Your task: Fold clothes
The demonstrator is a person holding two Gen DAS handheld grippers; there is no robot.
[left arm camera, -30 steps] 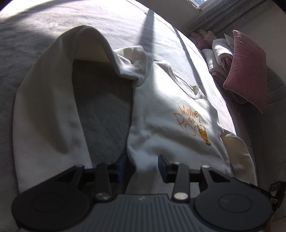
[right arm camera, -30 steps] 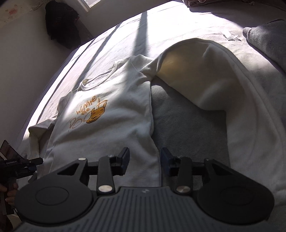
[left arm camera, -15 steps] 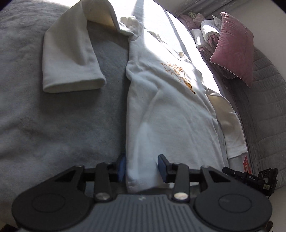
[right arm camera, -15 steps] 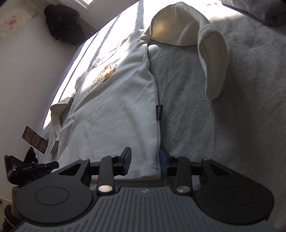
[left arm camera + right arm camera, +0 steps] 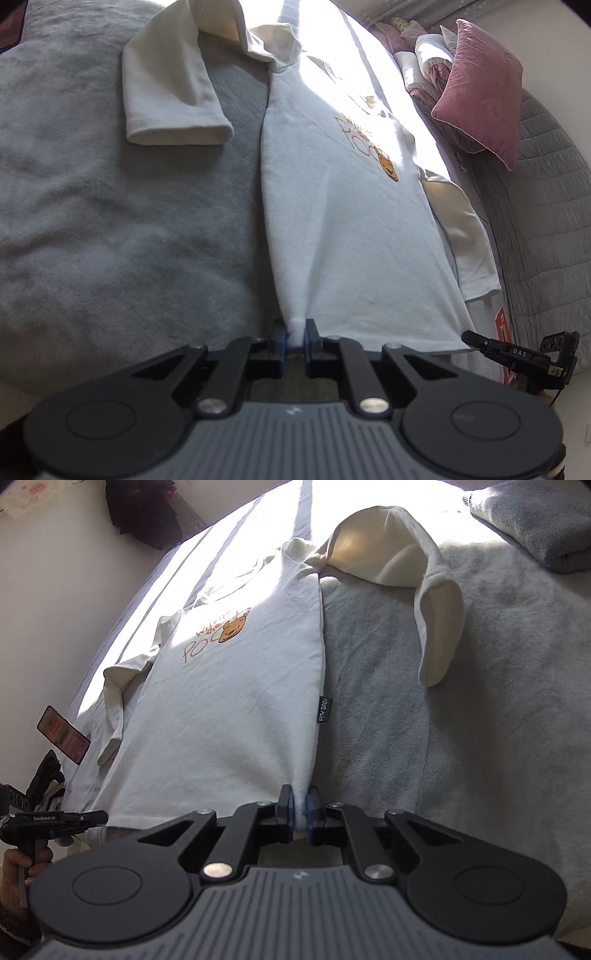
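On grey bed, cream "Winnie the Pooh" sweatshirt (image 5: 343, 236), left gripper (image 5: 294, 338) and right gripper (image 5: 302, 814) just closed, pinching hem.

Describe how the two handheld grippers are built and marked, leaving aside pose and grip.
Both match: the left gripper and right gripper have black linkage arms with silver pivot pins, blue finger pads, round black side discs and a ribbed grey body. White lettering marks each one's side, seen from the other's camera.

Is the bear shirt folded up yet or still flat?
Flat. The shirt lies spread on the bed, picture showing, both sleeves out. Both grippers pinch its bottom corners.
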